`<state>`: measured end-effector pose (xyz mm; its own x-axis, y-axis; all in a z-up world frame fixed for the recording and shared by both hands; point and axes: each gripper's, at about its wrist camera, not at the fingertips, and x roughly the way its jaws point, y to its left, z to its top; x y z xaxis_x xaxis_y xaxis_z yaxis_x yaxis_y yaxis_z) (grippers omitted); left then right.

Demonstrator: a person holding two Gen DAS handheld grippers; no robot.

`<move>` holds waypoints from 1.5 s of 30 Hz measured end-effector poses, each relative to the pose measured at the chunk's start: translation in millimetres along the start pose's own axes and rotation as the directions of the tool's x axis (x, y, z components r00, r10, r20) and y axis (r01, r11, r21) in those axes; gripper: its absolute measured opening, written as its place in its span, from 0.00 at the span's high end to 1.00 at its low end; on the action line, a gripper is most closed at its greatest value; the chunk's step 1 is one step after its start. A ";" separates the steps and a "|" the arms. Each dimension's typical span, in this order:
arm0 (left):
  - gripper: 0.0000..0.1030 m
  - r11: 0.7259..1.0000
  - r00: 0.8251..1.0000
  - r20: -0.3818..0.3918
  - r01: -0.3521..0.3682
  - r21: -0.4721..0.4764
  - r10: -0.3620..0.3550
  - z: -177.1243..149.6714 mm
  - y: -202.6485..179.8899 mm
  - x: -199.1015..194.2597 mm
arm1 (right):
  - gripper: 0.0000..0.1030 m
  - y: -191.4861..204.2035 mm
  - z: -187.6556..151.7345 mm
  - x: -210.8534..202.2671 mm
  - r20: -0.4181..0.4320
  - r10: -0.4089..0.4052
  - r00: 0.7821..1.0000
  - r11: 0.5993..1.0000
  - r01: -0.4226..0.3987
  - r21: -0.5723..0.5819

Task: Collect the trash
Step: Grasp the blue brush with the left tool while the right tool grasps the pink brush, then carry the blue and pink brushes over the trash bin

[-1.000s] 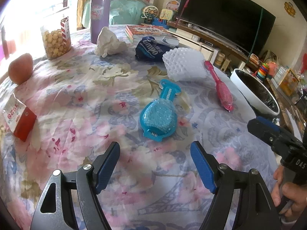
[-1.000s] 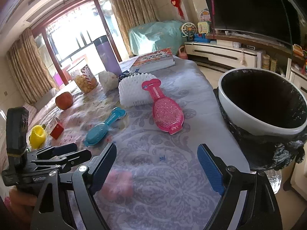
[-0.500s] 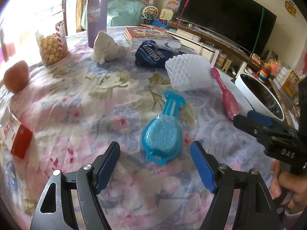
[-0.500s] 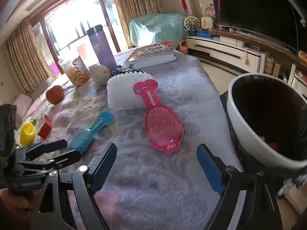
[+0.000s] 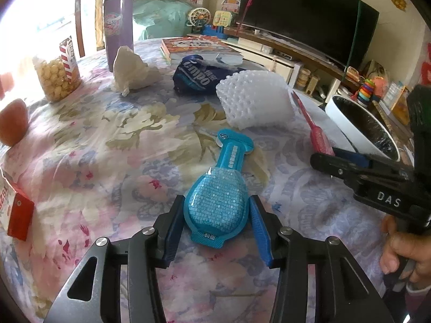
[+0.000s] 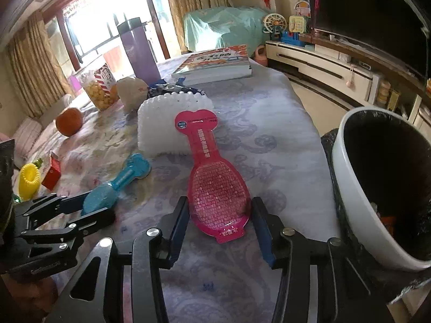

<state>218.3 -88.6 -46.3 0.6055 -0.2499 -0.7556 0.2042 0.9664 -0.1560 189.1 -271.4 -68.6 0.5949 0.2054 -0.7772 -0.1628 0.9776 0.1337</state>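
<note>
lying flat on the flowered tablecloth (image 5: pixel 113 145) is a blue spoon-shaped packet (image 5: pixel 216 204), its wide end sitting between the fingers of the left gripper (image 5: pixel 216 220); the jaws have just been closing and the pads are standing right at its edges, though a firm pinch is not clear; the right gripper (image 6: pixel 219 222) is likewise straddling the wide end of a pink spoon-shaped packet (image 6: pixel 215 183), jaws just narrowed, contact uncertain; the pink one's narrow end is resting against a white foam net (image 6: pixel 161 123); a white bin (image 6: pixel 358 202) with a black liner is standing just beside the table edge.
</note>
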 end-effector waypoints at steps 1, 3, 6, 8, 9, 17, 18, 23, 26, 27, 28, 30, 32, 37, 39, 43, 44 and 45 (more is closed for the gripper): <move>0.56 1.000 1.000 0.002 0.002 0.000 -0.002 -0.9 0.2 -1.6 | 0.54 -1.1 -1.8 -2.9 0.002 0.005 1.000 1.000 -0.005 0.007; 0.56 1.000 1.000 0.006 0.003 0.000 -0.003 -2.5 -0.2 -4.5 | 0.54 -1.9 -6.0 -8.8 0.008 0.012 1.000 1.000 -0.012 0.017; 0.56 1.000 1.000 0.010 0.020 -0.001 -0.020 -5.6 -3.5 -9.9 | 0.54 -4.5 -13.0 -18.3 0.015 0.021 1.000 0.999 -0.021 0.036; 0.56 0.999 0.999 0.012 0.033 0.003 -0.033 -7.7 -7.5 -13.3 | 0.54 -6.5 -16.3 -23.3 0.020 0.022 1.000 0.999 -0.023 0.048; 0.56 0.999 0.999 0.012 0.037 0.005 -0.037 -8.5 -9.5 -14.8 | 0.54 -7.6 -18.1 -26.2 0.023 0.022 0.999 0.998 -0.024 0.056; 0.56 0.996 0.996 0.028 0.081 0.037 -0.082 -8.1 -31.3 -28.1 | 0.54 -16.8 -26.1 -53.0 0.060 0.014 0.998 0.996 -0.019 0.089; 0.56 0.996 0.996 0.030 0.085 0.042 -0.086 -7.6 -33.6 -29.1 | 0.54 -18.2 -26.7 -56.5 0.066 0.010 0.998 0.995 -0.017 0.094; 0.56 0.992 0.993 0.039 0.108 0.070 -0.111 -3.6 -49.2 -34.1 | 0.54 -27.4 -30.3 -71.3 0.089 -0.007 0.996 0.993 -0.003 0.116; 0.56 0.989 0.991 0.040 0.121 0.085 -0.125 -1.6 -57.2 -34.1 | 0.54 -32.9 -32.0 -78.4 0.098 -0.016 0.995 0.992 0.004 0.126; 0.56 0.988 0.991 0.040 0.124 0.090 -0.128 -0.9 -59.7 -34.0 | 0.54 -34.9 -32.6 -81.0 0.102 -0.021 0.995 0.992 0.008 0.128; 0.56 0.987 0.991 0.040 0.127 0.096 -0.131 -0.6 -63.3 -34.3 | 0.54 -35.7 -33.1 -82.5 0.104 -0.024 0.994 0.991 0.010 0.130; 0.56 0.985 0.990 0.041 0.132 0.107 -0.137 0.7 -69.2 -34.3 | 0.54 -38.0 -33.9 -86.0 0.111 -0.032 0.993 0.990 0.017 0.137; 0.56 0.984 0.989 0.041 0.138 0.116 -0.143 2.4 -74.4 -33.8 | 0.54 -40.3 -34.8 -89.5 0.117 -0.040 0.992 0.989 0.023 0.144; 0.56 0.980 0.987 0.041 0.149 0.136 -0.156 6.7 -86.7 -31.6 | 0.54 -48.4 -36.5 -96.3 0.127 -0.056 0.990 0.987 0.035 0.159; 0.56 0.978 0.986 0.041 0.154 0.144 -0.161 8.4 -91.8 -30.8 | 0.54 -52.8 -36.9 -98.2 0.130 -0.063 0.990 0.985 0.041 0.167; 0.56 0.974 0.984 0.040 0.162 0.161 -0.171 12.2 -100.6 -27.3 | 0.54 -61.9 -37.8 -102.7 0.136 -0.076 0.988 0.982 0.051 0.182; 0.56 0.973 0.984 0.039 0.165 0.165 -0.173 13.1 -102.6 -26.6 | 0.54 -62.5 -38.1 -103.1 0.136 -0.078 0.988 0.981 0.052 0.185; 0.56 0.971 0.984 0.039 0.167 0.170 -0.176 14.4 -105.6 -25.7 | 0.54 -64.5 -38.0 -103.9 0.137 -0.081 0.987 0.981 0.054 0.188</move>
<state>192.3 -185.1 -1.2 0.5900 -0.4182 -0.6907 0.4304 0.8866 -0.1692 107.9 -357.6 -19.8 0.7082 0.1302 -0.6939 0.0203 0.9787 0.2044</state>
